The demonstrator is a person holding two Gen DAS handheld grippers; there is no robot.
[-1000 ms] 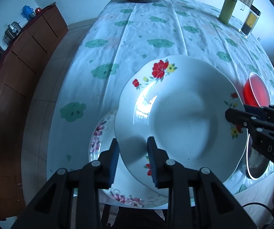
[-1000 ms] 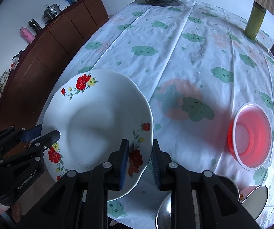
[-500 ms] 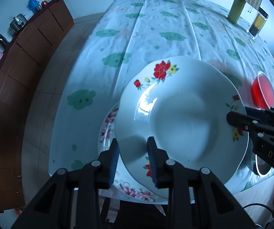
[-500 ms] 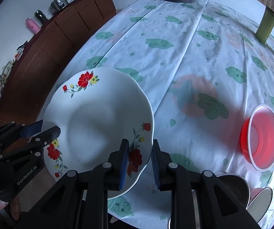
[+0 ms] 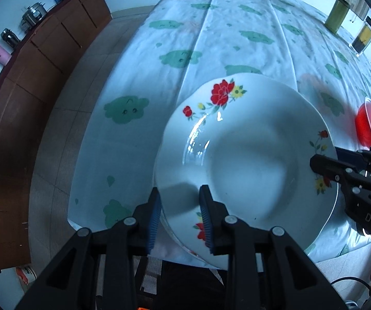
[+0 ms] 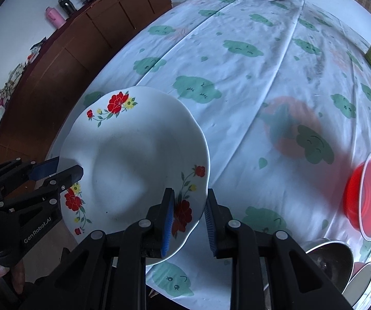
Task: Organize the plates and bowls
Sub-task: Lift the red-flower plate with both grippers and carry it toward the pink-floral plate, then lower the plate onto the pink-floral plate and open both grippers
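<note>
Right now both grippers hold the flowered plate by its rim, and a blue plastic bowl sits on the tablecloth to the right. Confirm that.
Not quite: the bowl is red, not blue, as the right wrist view shows. The rest holds: the left gripper and the right gripper each have the flowered plate by its rim, and the bowl sits on the tablecloth to the right.

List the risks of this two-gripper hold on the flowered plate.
1. The left gripper and right gripper pinch only the flowered plate's glossy rim; it might slip.
2. The plate sits at the table's near edge, partly beyond it; a drop could reach the floor.
</note>
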